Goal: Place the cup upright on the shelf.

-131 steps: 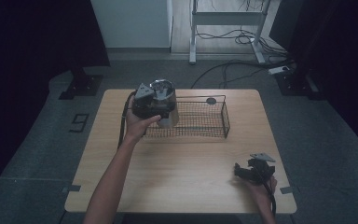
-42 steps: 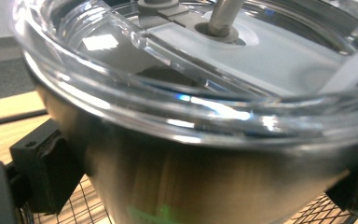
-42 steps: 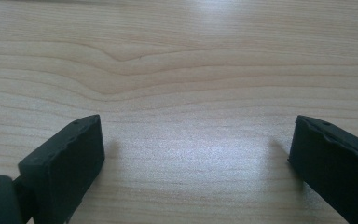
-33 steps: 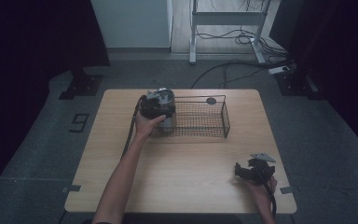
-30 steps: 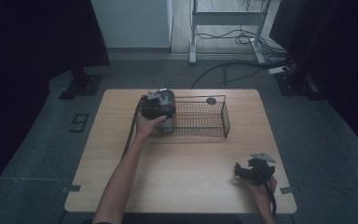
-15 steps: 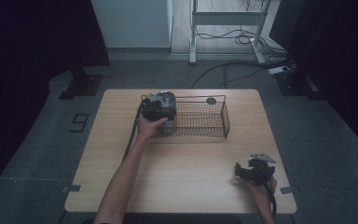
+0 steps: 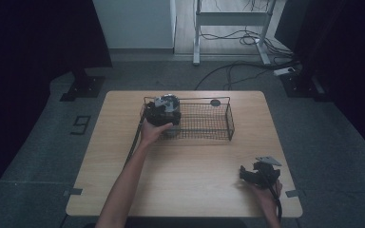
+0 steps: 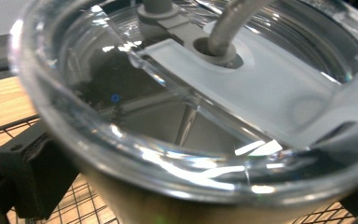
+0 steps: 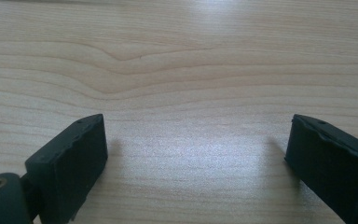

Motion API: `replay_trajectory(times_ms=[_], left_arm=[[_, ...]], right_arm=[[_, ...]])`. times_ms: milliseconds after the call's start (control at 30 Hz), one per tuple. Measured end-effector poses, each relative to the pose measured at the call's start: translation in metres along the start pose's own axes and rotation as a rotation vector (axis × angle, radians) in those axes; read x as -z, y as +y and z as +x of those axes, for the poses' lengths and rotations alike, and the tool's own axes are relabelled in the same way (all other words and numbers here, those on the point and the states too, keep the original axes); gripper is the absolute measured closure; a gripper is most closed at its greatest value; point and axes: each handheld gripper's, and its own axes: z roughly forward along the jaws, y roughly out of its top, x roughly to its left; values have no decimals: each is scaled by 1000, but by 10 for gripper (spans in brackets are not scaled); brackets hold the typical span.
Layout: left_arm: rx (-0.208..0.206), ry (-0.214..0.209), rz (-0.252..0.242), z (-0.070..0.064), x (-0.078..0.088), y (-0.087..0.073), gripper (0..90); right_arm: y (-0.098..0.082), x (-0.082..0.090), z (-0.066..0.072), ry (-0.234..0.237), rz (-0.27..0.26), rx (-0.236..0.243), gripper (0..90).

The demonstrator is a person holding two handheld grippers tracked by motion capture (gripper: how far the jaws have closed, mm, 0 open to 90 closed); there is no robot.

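Tumbler set in the wire basket

A clear-lidded tumbler (image 8: 177,140) with straw is seen at the left end of the wire basket (image 7: 204,126), between the left gripper (image 7: 164,113)'s just-widened jaws; the right gripper (image 7: 259,173) is rested open on the pale wooden table (image 7: 190,175), with grey floor around.

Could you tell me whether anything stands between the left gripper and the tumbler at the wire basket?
Nothing visible does. The left gripper is right at the tumbler at the left end of the wire basket; its jaws have just been opening, with the clear lid and straw between them.
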Motion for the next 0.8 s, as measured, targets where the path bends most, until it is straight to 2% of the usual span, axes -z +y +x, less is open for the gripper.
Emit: replay_trajectory(times_ms=[100,300,467,500,533,567,800], left_arm=[[4,8,-13,1,6,0,0],[-14,19,-24,0,20,2,0],[-8,-9,-34,2,37,1,0],[-18,-13,-45,2,43,1,0],[-18,-13,-45,2,43,1,0],[-19,-18,-56,2,51,0,0],[-26,-19,-46,3,69,-6,0]], right_arm=[[0,0,0,0,0,1,53],[0,0,0,0,0,1,52],[0,0,0,0,0,1,52],[0,0,0,0,0,1,53],[0,0,0,0,0,1,53],[0,0,0,0,0,1,52],[0,0,0,0,0,0,52]])
